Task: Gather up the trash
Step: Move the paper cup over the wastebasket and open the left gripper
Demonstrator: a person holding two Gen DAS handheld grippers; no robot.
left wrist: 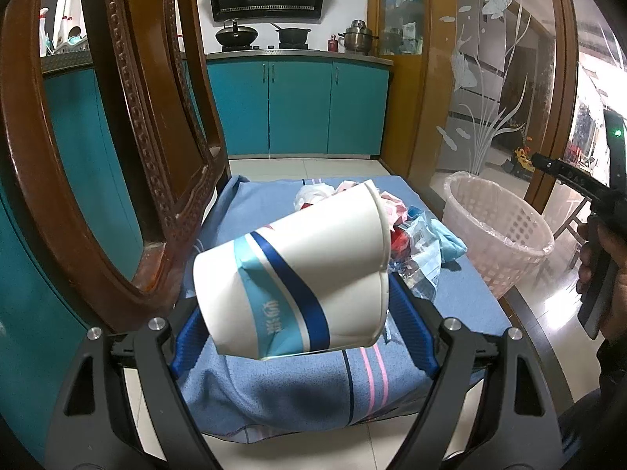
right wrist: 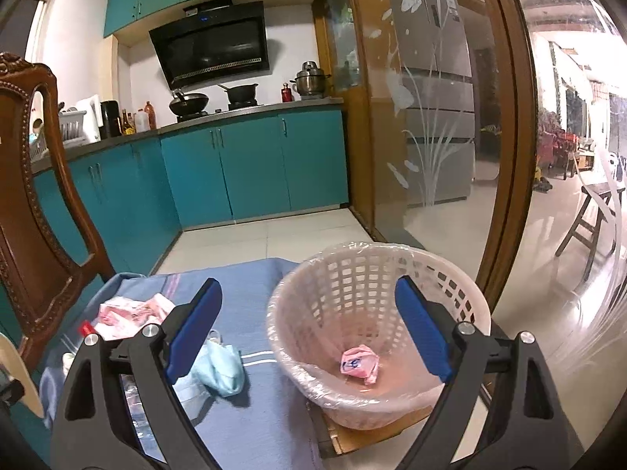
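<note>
Nearest the left wrist camera, the left gripper [left wrist: 290, 293] holds a paper cup [left wrist: 298, 278] on its side in the middle of the frame, blue pads pressed on its walls, mouth turned toward the upper right. The cup looks light and thin-walled, so it will dent under a hard squeeze; a grip across the body near the stiffer rolled rim suits it best. A blue band crosses it with pale Chinese characters that I cannot read for certain.

Beyond the cup, toward the right, a pile of loose trash [left wrist: 407, 227] lies on the blue cloth [left wrist: 274, 384]: crumpled wrappers and clear plastic, all soft and light. At the right stands the white basket [left wrist: 505, 235], lined with a thin bag.

In the right wrist view, at the left, a pink wrapper [right wrist: 133, 313] and a blue face mask [right wrist: 221, 368] lie on the cloth. The right gripper [right wrist: 309, 325] hangs wide apart and empty over the basket, where one pink wad [right wrist: 360, 362] lies at the bottom.
</note>
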